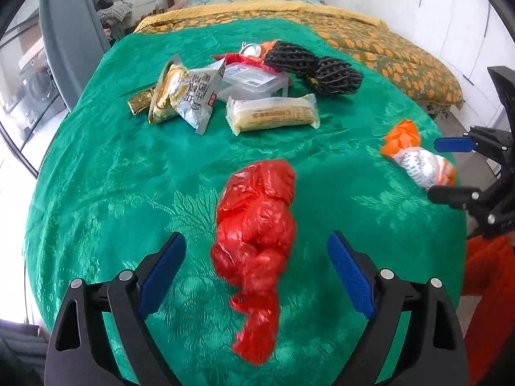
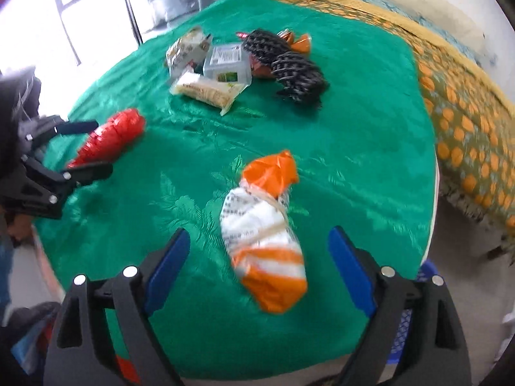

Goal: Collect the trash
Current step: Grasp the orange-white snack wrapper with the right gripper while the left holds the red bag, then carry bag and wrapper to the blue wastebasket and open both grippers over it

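A twisted red plastic bag (image 1: 256, 241) lies on the green cloth (image 1: 112, 193) between the fingers of my left gripper (image 1: 257, 257), which is open and not touching it. An orange and white knotted bag (image 2: 264, 238) lies between the fingers of my right gripper (image 2: 259, 254), also open. Each view shows the other side: the orange bag (image 1: 415, 157) with the right gripper (image 1: 450, 167), and the red bag (image 2: 109, 138) with the left gripper (image 2: 87, 148). Farther back lie snack wrappers (image 1: 186, 93), a wrapped bar (image 1: 273, 114), a clear plastic box (image 1: 254, 80) and black netting (image 1: 315, 67).
The green cloth covers the foot of a bed with an orange-patterned cover (image 1: 386, 48) behind it. A blue crate (image 2: 405, 331) stands on the floor under the bed's right edge. A glass door (image 1: 29, 80) is at the left and white cupboards (image 1: 450, 16) at the right.
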